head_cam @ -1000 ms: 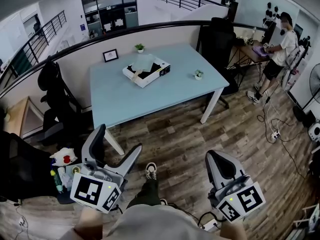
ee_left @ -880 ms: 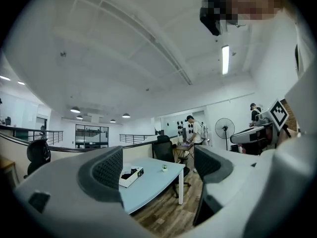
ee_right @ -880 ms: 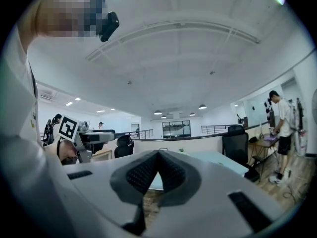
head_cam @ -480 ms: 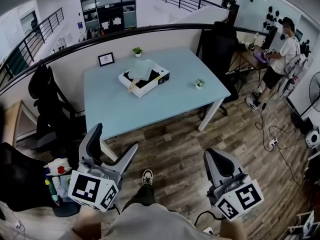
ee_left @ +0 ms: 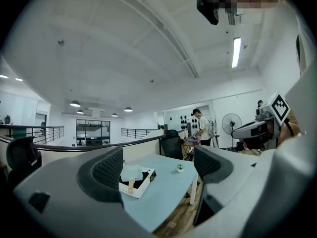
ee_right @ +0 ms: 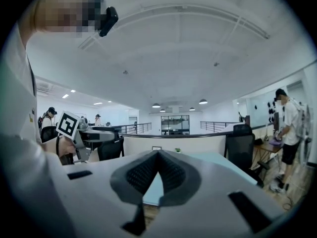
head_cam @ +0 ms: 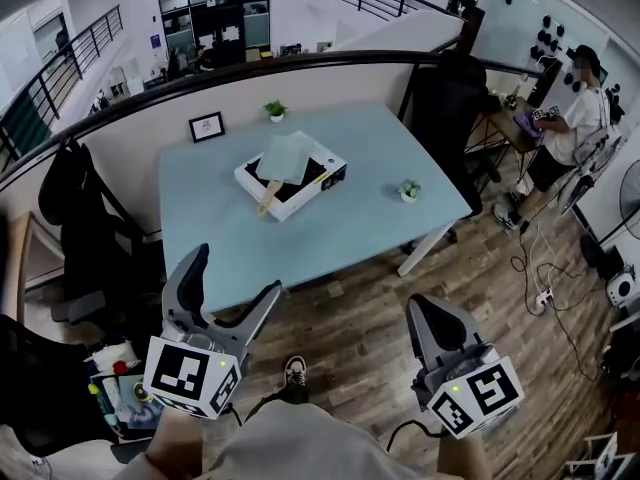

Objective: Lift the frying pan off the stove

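Head view, nearest first: my left gripper [head_cam: 236, 273] sits low in front of me with its jaws spread wide. The left gripper view confirms there is nothing between them, only air and the far table showing in the gap. My right gripper [head_cam: 428, 313], off to the other side, has its jaws closed tip to tip on nothing. Ahead of both, and well apart from either, stands the light blue rectangular table [head_cam: 350, 218]. On it, up beyond the left gripper's jaws, is the white box-shaped stove with a black top [head_cam: 322, 176]. The pale, flat frying pan with a light wooden handle [head_cam: 285, 156] rests on that stove, its handle pointing back toward my left gripper. I judge the task unstarted: the approach, the grasp on the handle and the lift are all left to do
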`<state>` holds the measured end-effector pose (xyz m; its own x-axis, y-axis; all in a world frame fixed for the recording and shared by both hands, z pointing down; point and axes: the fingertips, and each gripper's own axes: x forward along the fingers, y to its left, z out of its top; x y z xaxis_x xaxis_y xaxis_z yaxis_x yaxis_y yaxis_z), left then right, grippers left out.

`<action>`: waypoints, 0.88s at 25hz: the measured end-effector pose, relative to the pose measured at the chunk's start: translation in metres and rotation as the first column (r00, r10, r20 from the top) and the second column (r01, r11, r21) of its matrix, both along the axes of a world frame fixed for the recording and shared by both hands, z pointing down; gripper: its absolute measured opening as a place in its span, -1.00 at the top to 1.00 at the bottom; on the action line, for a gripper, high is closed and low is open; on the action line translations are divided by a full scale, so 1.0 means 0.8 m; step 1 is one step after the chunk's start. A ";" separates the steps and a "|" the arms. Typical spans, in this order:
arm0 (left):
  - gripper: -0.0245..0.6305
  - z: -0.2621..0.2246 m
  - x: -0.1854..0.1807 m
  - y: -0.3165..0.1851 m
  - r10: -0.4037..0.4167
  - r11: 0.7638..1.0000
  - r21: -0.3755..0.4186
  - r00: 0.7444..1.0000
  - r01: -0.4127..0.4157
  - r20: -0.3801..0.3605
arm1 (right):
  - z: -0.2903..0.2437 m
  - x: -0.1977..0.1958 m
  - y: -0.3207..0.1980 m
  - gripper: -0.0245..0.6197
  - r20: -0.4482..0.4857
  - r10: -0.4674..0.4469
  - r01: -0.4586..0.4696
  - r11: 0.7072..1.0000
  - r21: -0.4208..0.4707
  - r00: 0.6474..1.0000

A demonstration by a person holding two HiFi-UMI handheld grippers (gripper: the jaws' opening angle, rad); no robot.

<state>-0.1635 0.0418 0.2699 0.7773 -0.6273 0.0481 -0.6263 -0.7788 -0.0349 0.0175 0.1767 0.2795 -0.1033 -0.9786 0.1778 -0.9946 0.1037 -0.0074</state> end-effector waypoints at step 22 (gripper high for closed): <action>-0.39 0.034 0.061 -0.228 0.006 0.999 -0.048 0.998 -0.003 0.059 | 0.041 0.062 -0.226 0.91 0.021 0.032 -0.031 0.998 -0.050 0.999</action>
<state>-0.1150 -0.1408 0.2972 0.7751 -0.6196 0.1243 -0.6206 -0.7833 -0.0347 0.0668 -0.0038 0.3119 -0.0773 -0.9715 0.2243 -0.9969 0.0717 -0.0330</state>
